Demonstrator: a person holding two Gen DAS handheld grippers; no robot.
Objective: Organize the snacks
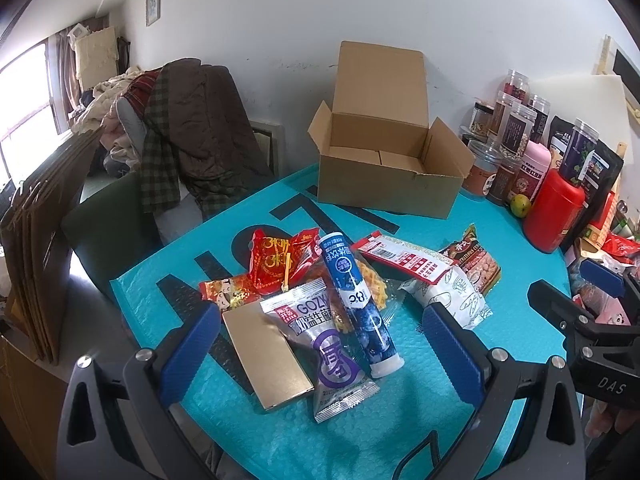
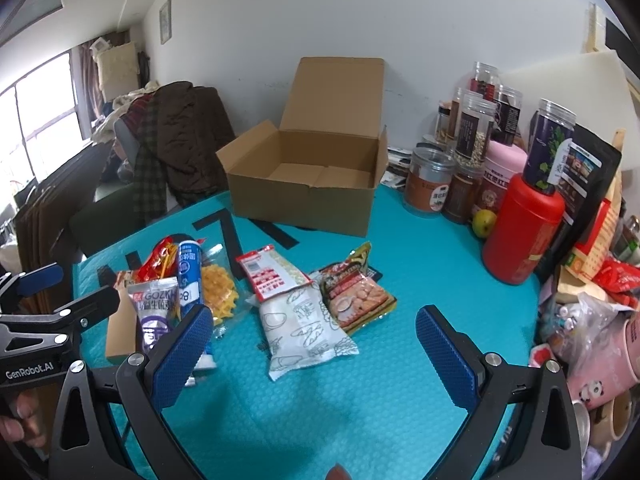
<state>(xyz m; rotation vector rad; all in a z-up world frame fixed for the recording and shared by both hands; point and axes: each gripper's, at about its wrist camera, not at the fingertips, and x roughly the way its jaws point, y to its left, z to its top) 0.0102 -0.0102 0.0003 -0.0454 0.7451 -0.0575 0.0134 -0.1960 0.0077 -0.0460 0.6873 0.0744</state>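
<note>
Ok so both of my grippers are hovering over the teal bubble-wrap mat with nothing in them. The left gripper has its blue-padded jaws spread wide, and sitting right between them are the flat gold cardboard box, the silver-and-purple foil sachet lying partly on that box, and the blue-and-white cylindrical tablet tube leaning across the pile. Just past the tips there's a red crinkly snack packet, a clear bag of yellow waffle-shaped crisps half under the tube, and a long red-and-white sealed packet. The right gripper is gaping too, jaws well apart; the white bread-print pillow pack lies between them a bit ahead, touching the brown-and-red peanut bag just beyond it. Further ahead of both sets of jaws sits the open brown cardboard carton, lid flap standing up against the wall, nothing visible inside. Off to the right of the right jaws is a red plastic canister with a crowd of clear jars behind it.
</note>
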